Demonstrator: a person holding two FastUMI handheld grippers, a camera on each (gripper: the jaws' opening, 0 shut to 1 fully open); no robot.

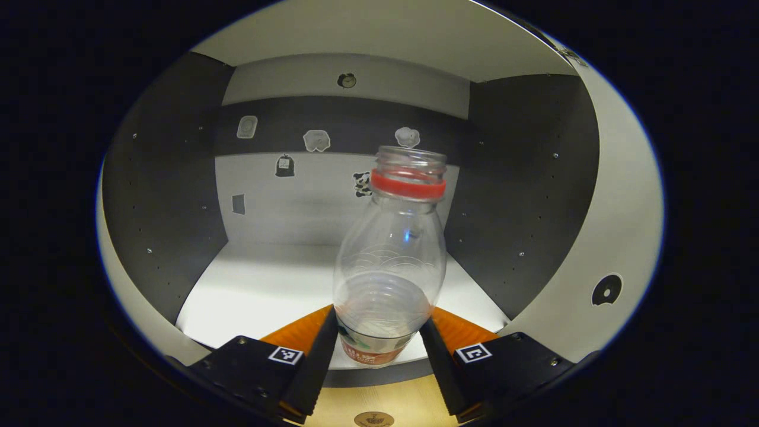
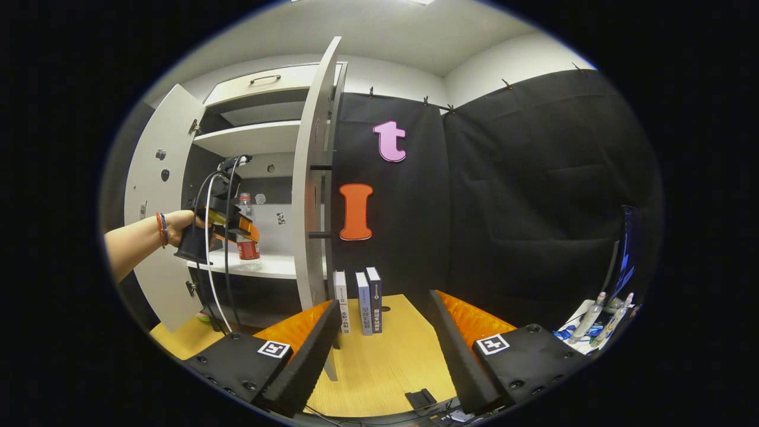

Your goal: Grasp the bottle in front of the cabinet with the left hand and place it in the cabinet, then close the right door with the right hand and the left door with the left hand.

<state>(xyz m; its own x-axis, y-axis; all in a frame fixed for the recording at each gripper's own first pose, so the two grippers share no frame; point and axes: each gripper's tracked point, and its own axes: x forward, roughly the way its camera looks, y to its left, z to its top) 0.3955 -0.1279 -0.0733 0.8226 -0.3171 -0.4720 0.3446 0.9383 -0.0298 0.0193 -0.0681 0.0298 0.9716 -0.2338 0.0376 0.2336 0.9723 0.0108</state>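
While the left gripper (image 1: pixel 377 350) jaws clamp the bottle (image 1: pixel 388 267) over the cabinet shelf (image 1: pixel 261 290), release follows; right gripper (image 2: pixel 382 350) jaws gape.

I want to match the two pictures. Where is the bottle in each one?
Left gripper view: the bottle stands upright low in the middle, between the left gripper fingers, at the front edge of the cabinet shelf.
Right gripper view: the bottle is small at the left, on that shelf beside the person's hand.
Shared landmark: the white cabinet shelf.
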